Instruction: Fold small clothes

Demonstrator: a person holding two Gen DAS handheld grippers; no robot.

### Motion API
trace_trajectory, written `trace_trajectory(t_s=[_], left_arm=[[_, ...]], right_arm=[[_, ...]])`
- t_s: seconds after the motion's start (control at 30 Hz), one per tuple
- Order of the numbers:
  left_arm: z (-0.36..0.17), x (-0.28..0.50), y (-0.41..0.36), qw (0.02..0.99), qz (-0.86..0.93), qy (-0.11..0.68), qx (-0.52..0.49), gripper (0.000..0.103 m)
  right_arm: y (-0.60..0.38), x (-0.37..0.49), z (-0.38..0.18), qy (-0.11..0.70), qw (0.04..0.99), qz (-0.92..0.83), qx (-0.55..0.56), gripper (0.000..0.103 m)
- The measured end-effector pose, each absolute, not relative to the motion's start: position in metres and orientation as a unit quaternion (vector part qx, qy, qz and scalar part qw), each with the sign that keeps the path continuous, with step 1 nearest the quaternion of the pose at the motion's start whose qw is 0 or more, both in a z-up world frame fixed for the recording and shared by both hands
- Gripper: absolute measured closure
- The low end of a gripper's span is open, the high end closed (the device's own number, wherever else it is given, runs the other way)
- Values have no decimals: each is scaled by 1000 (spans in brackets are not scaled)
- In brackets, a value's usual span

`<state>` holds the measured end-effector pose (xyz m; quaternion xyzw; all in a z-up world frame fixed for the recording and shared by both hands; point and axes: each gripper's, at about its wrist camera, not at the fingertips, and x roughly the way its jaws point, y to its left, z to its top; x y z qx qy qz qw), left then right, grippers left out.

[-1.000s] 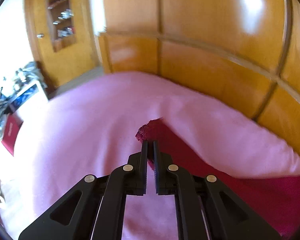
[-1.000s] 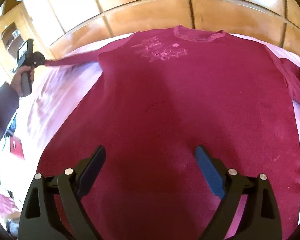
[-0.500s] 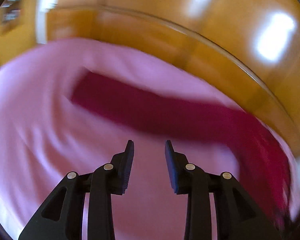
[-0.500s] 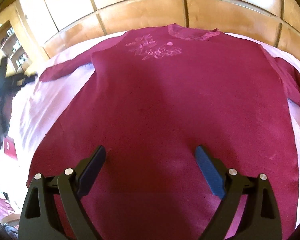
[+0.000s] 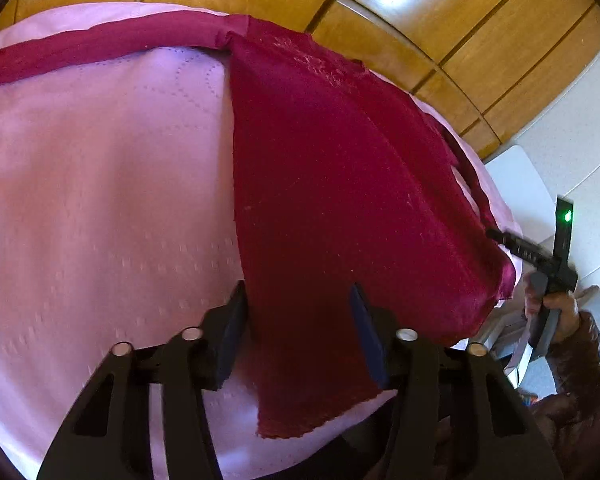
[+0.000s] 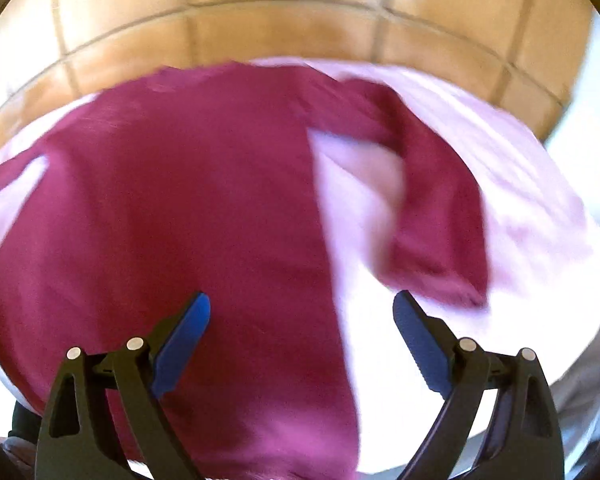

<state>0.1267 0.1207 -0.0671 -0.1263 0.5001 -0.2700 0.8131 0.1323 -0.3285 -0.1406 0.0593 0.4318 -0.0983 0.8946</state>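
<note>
Crimson cloth covers much of the pink bedspread [image 5: 100, 200]: a long-sleeved top [image 5: 332, 184] lies spread flat on it, neckline toward the wooden headboard [image 5: 380, 12] and hem toward the cameras. One sleeve [image 5: 100, 46] runs straight out from the top's shoulder along the headboard side of the bed. The other sleeve [image 6: 432, 208], seen in the blurred right wrist view, bends down beside the top's body with a patch of pink spread showing between them.

Over the top's lower left edge hangs the left gripper [image 5: 298, 308]; its jaws are opening, moderately apart, with the side edge of the cloth lying in the gap beneath them and no pad pressing on it. The right gripper [image 6: 302, 316] stands wide open above the top's other side edge, cloth under one finger and bare spread under the other, gripping nothing.

Beyond the top's far hem corner, off the bed, the left wrist view catches the right gripper from the side, held by a hand [image 5: 556, 312] in a dark patterned sleeve [image 5: 580, 360]. Behind it a white panel [image 5: 516, 184] stands against the pale wall, well clear of the top. Nothing lies on the top itself.
</note>
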Motion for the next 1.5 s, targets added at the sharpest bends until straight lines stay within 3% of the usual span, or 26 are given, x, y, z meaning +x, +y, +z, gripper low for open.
trace_trajectory(t_s=[0.07, 0.1, 0.13, 0.17, 0.2, 0.23, 0.27, 0.3, 0.47, 0.6, 0.63, 0.67, 0.7, 0.73, 0.97, 1.07, 1.13, 1.17, 1.5], left_arm=[[-71, 135, 121, 814, -259, 503, -130, 79], [-69, 132, 118, 815, -259, 502, -128, 91], [-68, 130, 116, 816, -261, 501, -125, 93], [-65, 130, 114, 819, -259, 498, -119, 94], [-62, 129, 112, 823, -258, 494, -110, 95], [-59, 127, 114, 825, -259, 491, -107, 96], [-53, 126, 115, 828, -261, 484, -112, 96], [-48, 124, 117, 829, -263, 480, -119, 96], [-30, 104, 135, 829, -262, 475, -133, 96], [-75, 110, 124, 809, -216, 536, -106, 96], [-75, 111, 123, 811, -215, 533, -107, 96], [-72, 113, 123, 811, -213, 531, -119, 95], [-68, 115, 124, 812, -214, 529, -124, 89], [-64, 116, 125, 816, -214, 523, -125, 84], [-30, 126, 140, 865, -164, 460, -120, 83], [-23, 132, 132, 870, -170, 447, -119, 83], [-21, 138, 120, 868, -183, 446, -116, 83], [-21, 140, 114, 868, -187, 446, -114, 83], [-32, 160, 42, 856, -231, 459, -48, 83]], right_arm=[[-342, 125, -151, 449, 884, -79, 108, 12], [-344, 123, -156, 455, 878, -63, 133, 19], [-344, 122, -157, 457, 876, -53, 141, 25], [-342, 123, -158, 459, 876, -46, 140, 38], [-336, 122, -157, 460, 877, -38, 131, 58], [-328, 124, -153, 462, 879, -16, 117, 70], [-323, 125, -151, 463, 879, -8, 109, 90], [-319, 123, -144, 461, 882, -4, 94, 93], [-330, 113, -130, 454, 886, 0, 95, 94], [-324, 121, -151, 481, 873, -4, 78, 93], [-323, 121, -150, 478, 875, -5, 78, 89], [-327, 120, -148, 475, 876, -5, 85, 79], [-332, 119, -143, 466, 880, -7, 92, 53], [-338, 115, -137, 450, 889, -21, 88, 45], [-369, 130, -123, 385, 914, -117, 49, 41], [-370, 146, -141, 395, 908, -138, 15, 44], [-371, 151, -153, 410, 901, -144, -13, 67], [-373, 154, -155, 415, 898, -146, -17, 94], [-476, 133, -45, 271, 935, -192, 126, 96]])
